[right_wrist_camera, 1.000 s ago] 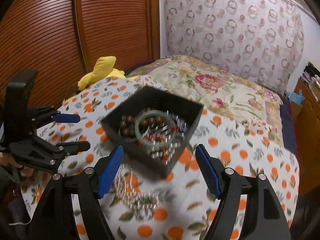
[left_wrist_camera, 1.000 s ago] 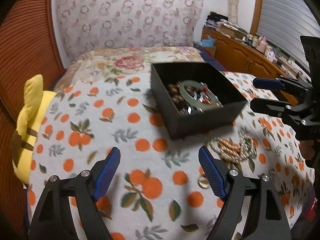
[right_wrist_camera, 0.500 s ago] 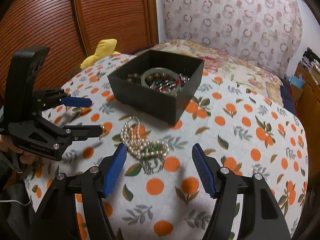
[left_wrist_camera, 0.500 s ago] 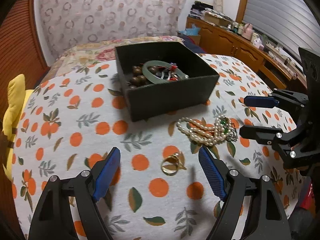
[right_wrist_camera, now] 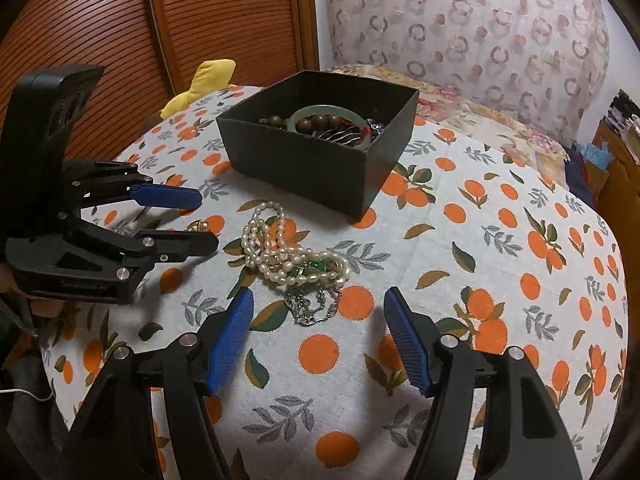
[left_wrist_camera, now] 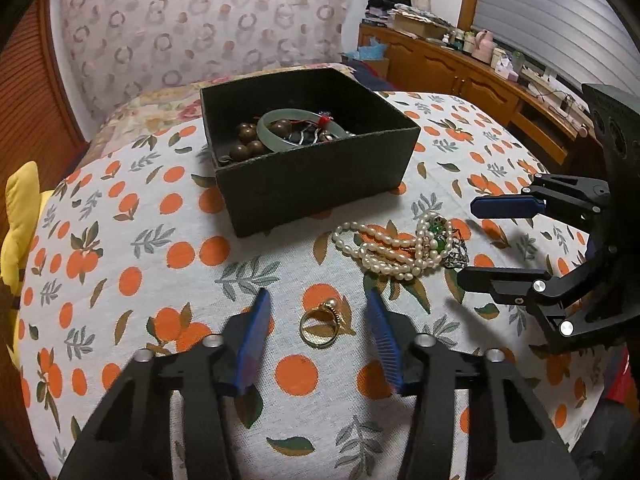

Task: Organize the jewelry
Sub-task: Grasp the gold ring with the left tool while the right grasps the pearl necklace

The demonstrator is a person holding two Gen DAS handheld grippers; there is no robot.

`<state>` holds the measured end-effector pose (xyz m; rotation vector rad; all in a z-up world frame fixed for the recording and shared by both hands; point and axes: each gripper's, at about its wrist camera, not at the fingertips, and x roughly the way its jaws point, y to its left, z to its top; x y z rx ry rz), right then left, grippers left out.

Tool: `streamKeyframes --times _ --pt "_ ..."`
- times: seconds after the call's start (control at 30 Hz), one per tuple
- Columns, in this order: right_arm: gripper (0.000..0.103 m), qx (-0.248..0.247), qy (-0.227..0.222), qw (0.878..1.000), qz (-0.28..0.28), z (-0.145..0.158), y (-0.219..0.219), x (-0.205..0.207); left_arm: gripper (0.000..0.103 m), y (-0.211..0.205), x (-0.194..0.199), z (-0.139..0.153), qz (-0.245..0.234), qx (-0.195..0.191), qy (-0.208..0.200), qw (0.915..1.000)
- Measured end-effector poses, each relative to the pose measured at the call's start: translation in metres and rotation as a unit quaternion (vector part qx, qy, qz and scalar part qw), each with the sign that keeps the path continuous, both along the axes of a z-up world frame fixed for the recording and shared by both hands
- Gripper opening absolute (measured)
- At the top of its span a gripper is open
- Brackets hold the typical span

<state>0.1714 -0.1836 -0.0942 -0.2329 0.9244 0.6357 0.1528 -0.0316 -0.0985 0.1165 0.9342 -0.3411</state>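
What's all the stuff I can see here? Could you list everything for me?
Black box: one, open-topped, middle of the cloth.
Green bangle: one, pale green, inside the box.
Wooden beads: one string, brown, inside the box.
Pearl necklace: one tangle, cream with green stones, on the cloth in front of the box.
Gold ring: one, with a pearl, on the cloth.
Tablecloth: one, white with oranges.
Yellow plush toy: one, at the cloth's edge.
Left gripper: black, blue pads, closing around the ring, not yet touching it.
Right gripper: same colours, open, near the necklace.
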Motion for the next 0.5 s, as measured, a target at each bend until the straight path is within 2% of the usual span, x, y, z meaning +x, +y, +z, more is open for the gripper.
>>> streamKeyframes --times 0.1,0.17,0.2,0.5 --pt "0.07 -0.001 -0.001 1.0 0.0 0.001 0.001 0.001 0.017 0.002 -0.001 0.001 -0.006 -0.002 0.001 1.0" --pt "0.07 -0.001 -0.001 1.0 0.001 0.001 0.001 0.002 0.015 0.004 -0.002 0.002 -0.008 -0.008 0.002 0.9999" --pt "0.069 -0.001 -0.002 1.0 0.002 0.002 0.001 0.003 0.009 0.007 -0.004 0.004 -0.007 -0.014 -0.002 0.9999" --pt "0.066 -0.003 -0.004 1.0 0.011 0.005 0.013 0.006 0.01 0.039 -0.005 0.008 0.031 -0.043 0.004 0.9986"
